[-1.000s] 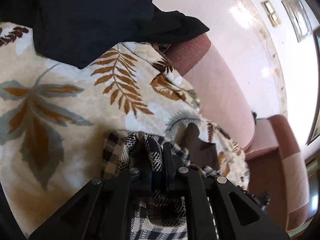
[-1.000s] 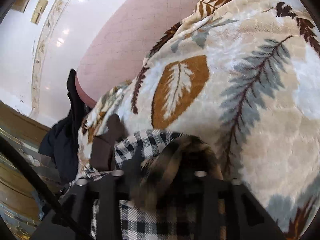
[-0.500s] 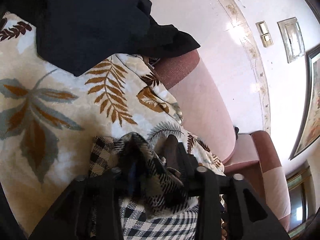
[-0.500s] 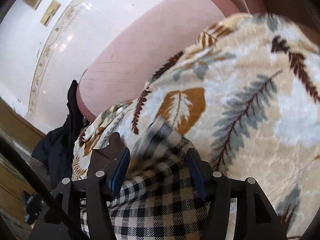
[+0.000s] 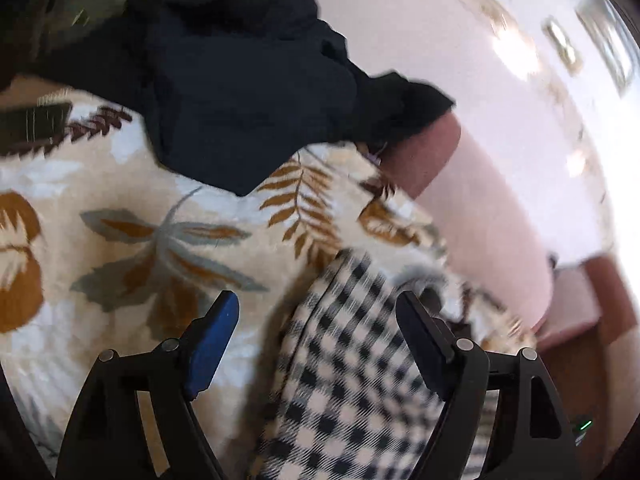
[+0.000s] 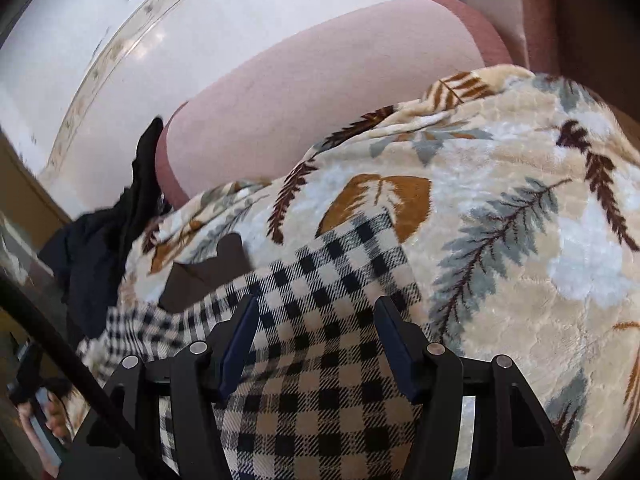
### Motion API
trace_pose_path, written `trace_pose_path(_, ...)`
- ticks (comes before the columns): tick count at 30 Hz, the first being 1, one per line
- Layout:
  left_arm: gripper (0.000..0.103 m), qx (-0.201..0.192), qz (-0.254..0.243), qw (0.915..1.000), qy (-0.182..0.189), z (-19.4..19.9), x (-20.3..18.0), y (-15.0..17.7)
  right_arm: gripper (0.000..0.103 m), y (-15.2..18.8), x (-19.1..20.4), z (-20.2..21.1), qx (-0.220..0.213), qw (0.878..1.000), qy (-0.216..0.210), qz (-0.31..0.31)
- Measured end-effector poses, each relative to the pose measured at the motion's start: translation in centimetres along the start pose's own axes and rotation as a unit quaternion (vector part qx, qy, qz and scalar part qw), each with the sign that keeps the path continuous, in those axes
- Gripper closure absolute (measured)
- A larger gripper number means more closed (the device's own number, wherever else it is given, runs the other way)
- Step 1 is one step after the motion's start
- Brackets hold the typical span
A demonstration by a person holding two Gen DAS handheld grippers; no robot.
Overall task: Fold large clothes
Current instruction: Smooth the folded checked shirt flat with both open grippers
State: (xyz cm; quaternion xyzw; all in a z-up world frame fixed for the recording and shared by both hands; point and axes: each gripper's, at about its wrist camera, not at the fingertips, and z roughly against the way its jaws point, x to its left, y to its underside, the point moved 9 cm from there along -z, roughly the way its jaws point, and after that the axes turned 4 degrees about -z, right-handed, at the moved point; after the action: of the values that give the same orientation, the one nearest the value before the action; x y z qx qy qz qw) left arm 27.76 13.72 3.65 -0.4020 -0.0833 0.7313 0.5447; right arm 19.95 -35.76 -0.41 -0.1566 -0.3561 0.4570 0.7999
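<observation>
A black, white and tan checked garment point(image 5: 352, 364) lies flat on a cream blanket with a leaf print point(image 5: 132, 240). My left gripper point(image 5: 318, 314) is open just above the garment's far edge and holds nothing. The garment also shows in the right wrist view point(image 6: 340, 296), where its corner reaches onto the blanket point(image 6: 520, 216). My right gripper point(image 6: 316, 320) is open above the checked cloth and holds nothing.
A dark navy garment point(image 5: 240, 92) is heaped on the blanket at the far left; it also shows in the right wrist view point(image 6: 100, 248). The pink sofa back point(image 6: 320, 92) rises behind. A dark brown patch point(image 6: 208, 268) lies beside the checked cloth.
Both grippers were shut on bunched checked cloth. They have opened and let go, and the garment now lies flat on the blanket. The left view is blurred by movement.
</observation>
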Motion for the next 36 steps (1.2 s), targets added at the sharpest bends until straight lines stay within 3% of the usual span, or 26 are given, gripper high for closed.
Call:
trace_pose_path(3, 0.023, 0.011, -0.066, 0.9972, -0.033, 0.2, -1.0, 1.7, 0.038, 1.3, 0.6, 0.2, 0.013, 0.999, 0.016, 0.030)
trace_pose_path(7, 0.023, 0.042, -0.148, 0.9868, -0.053, 0.4, -2.2, 5.2, 0.038, 3.9, 0.4, 0.7, 0.047, 0.997, 0.030, 0.062)
trace_pose_path(12, 0.023, 0.095, -0.221, 0.9675, -0.079, -0.1, -2.0, 10.7, 0.042, 7.6, -3.4, 1.3, 0.095, 0.985, 0.117, 0.088)
trace_pose_path(14, 0.023, 0.105, -0.222, 0.9659, -0.083, -0.2, -1.0, 12.1, 0.042, 9.2, -6.3, 1.9, 0.121, 0.980, 0.146, 0.066)
trace_pose_path(16, 0.023, 0.116, -0.198, 0.9706, -0.073, -0.1, 0.3, 13.1, 0.044, 10.8, -8.7, 2.4, 0.139, 0.977, 0.152, 0.045)
trace_pose_path(19, 0.023, 0.129, -0.158, 0.9773, -0.059, 0.6, 1.5, 13.7, 0.044, 11.8, -9.8, 4.8, 0.126, 0.975, 0.170, 0.068)
trace_pose_path(21, 0.023, 0.133, -0.151, 0.9774, -0.065, 1.4, 1.9, 14.1, 0.044, 12.5, -10.3, 5.9, 0.125, 0.975, 0.170, 0.064)
trace_pose_path(24, 0.028, 0.138, -0.136, 0.9777, -0.081, 3.3, 2.7, 14.7, 0.045, 12.5, -11.9, 8.0, 0.117, 0.971, 0.204, 0.044)
trace_pose_path(27, 0.031, 0.117, -0.140, 0.9809, -0.069, 5.6, 1.9, 14.8, 0.045, 10.9, -11.1, 10.5, 0.060, 0.983, 0.172, 0.023)
trace_pose_path(31, 0.031, 0.076, -0.158, 0.9838, -0.038, 7.6, -0.5, 14.9, 0.048, 9.7, -5.0, 12.3, -0.008, 0.995, 0.077, 0.066)
trace_pose_path(33, 0.031, 0.072, -0.174, 0.9814, -0.035, 7.1, -1.6, 15.3, 0.048, 10.4, -2.3, 11.5, -0.003, 0.994, 0.052, 0.091)
trace_pose_path(36, 0.031, 0.087, -0.195, 0.9756, -0.050, 5.5, -2.1, 16.7, 0.049, 12.8, 1.5, 8.6, 0.036, 0.991, 0.030, 0.123)
